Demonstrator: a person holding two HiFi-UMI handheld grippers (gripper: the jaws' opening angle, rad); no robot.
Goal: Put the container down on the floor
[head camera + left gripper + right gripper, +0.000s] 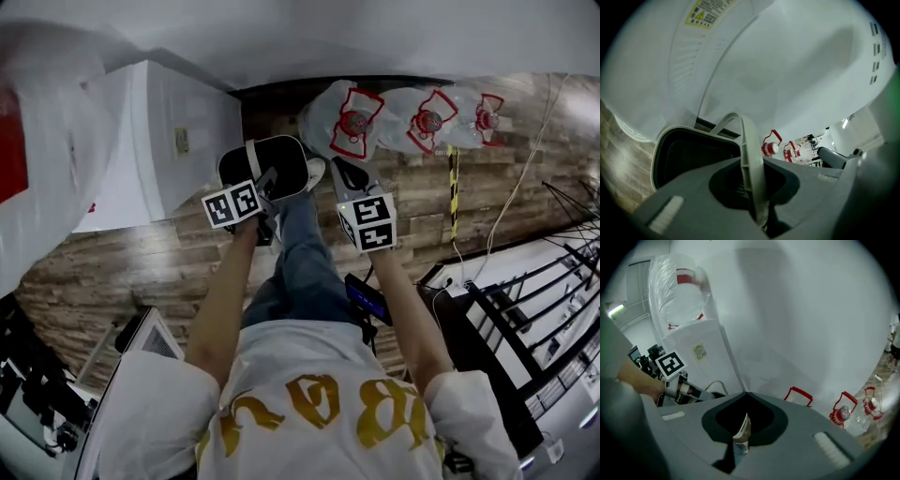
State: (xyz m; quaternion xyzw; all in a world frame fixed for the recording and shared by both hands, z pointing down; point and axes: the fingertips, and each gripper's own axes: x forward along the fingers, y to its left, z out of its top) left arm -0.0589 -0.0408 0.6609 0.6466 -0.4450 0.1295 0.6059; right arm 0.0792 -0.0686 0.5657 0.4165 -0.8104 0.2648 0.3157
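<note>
Container [272, 155] hangs above the floor [122, 253]: left gripper [265, 192] clamps its handle [749, 154] to carry it, right gripper [349, 183] pinches a thin pale edge [742, 430], likely steadying

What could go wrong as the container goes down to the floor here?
The container hangs by its thin handle from the left gripper, so it may swing or slip from the fingers. The person's shoe shows right beside it in the head view, so it might land on the foot, not flat.
</note>
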